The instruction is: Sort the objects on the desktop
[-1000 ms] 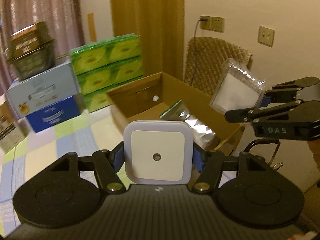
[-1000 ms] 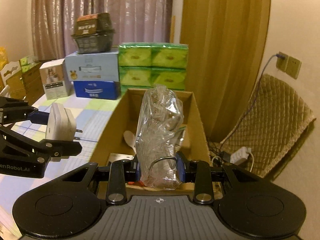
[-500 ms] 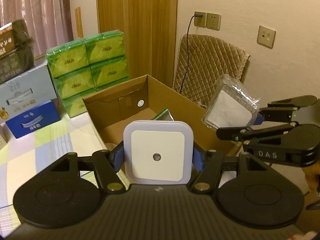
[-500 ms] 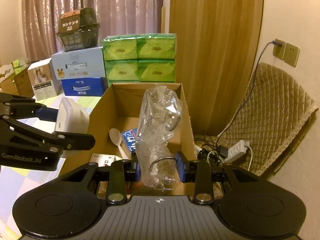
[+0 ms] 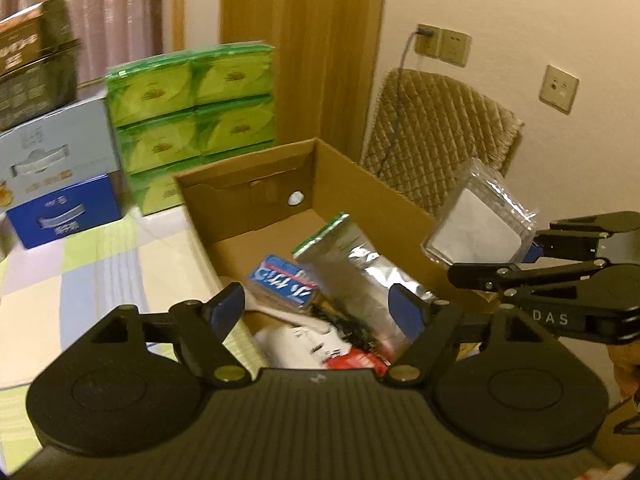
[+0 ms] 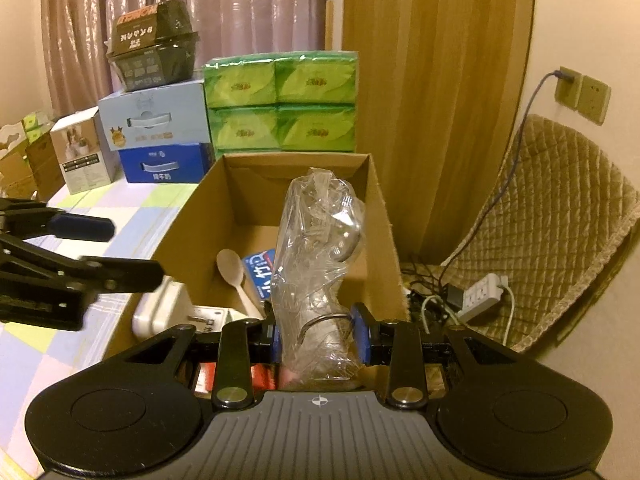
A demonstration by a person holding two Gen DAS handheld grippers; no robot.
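My left gripper [image 5: 318,306] is open and empty above the near end of the open cardboard box [image 5: 360,184]. The white square night light [image 6: 168,314] it held lies just inside the box's near left corner, below the left gripper [image 6: 120,250]. My right gripper [image 6: 316,330] is shut on a clear plastic bag [image 6: 320,264] and holds it upright over the box's near edge; the bag also shows at the right in the left wrist view [image 5: 478,222]. Inside the box lie a silver foil pouch [image 5: 360,276], a blue packet [image 5: 284,286] and a spoon [image 6: 236,276].
Green tissue packs [image 6: 280,104], blue and pale boxes [image 6: 160,136] and a dark container [image 6: 154,46] stand behind the box on the checked tablecloth [image 5: 100,264]. A quilted chair [image 6: 552,216] and a power strip with cables [image 6: 476,294] are on the right.
My left gripper has opened and let go of the white night light, which dropped into the box. My right gripper still holds the plastic bag over the box.
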